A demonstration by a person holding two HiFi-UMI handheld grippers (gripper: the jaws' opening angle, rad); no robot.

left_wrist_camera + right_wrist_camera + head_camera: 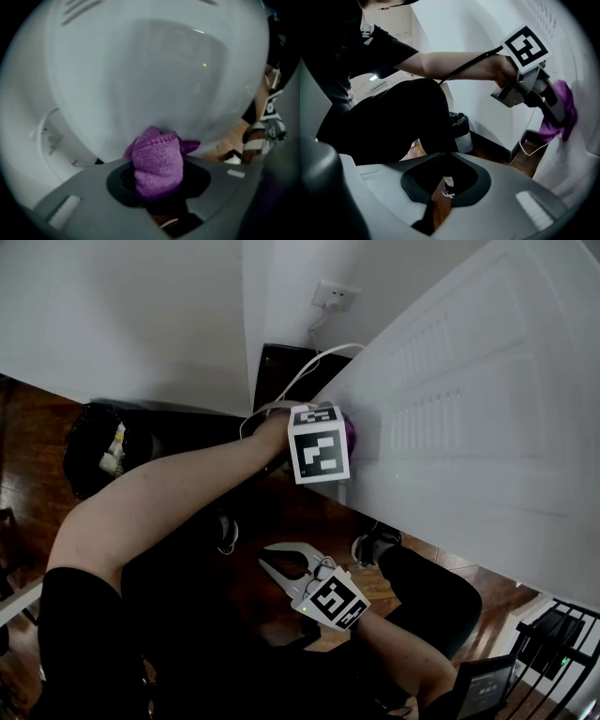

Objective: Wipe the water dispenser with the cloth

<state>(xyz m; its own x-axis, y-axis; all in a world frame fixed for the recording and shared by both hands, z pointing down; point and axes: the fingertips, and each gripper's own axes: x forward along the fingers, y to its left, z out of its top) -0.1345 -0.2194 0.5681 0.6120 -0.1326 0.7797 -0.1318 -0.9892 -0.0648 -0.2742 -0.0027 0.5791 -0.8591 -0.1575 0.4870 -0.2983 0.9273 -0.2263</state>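
Pressing into the water dispenser (pixel 150 70), see that? Left hand-held gripper (pixel 553 107) clamps a bunched purple knitted cloth (pixel 157 159) against the smooth white panel.

And the right hand-held gripper (pixel 272 559)?

Jaws together, nothing in them. It hangs low over the dark wooden floor (pixel 291 512), well apart from the cloth.

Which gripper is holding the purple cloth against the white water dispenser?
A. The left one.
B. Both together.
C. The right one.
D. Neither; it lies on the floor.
A: the left gripper has its jaws closed on the cloth, pressing it to the water dispenser, while the right gripper hangs shut and empty lower down.
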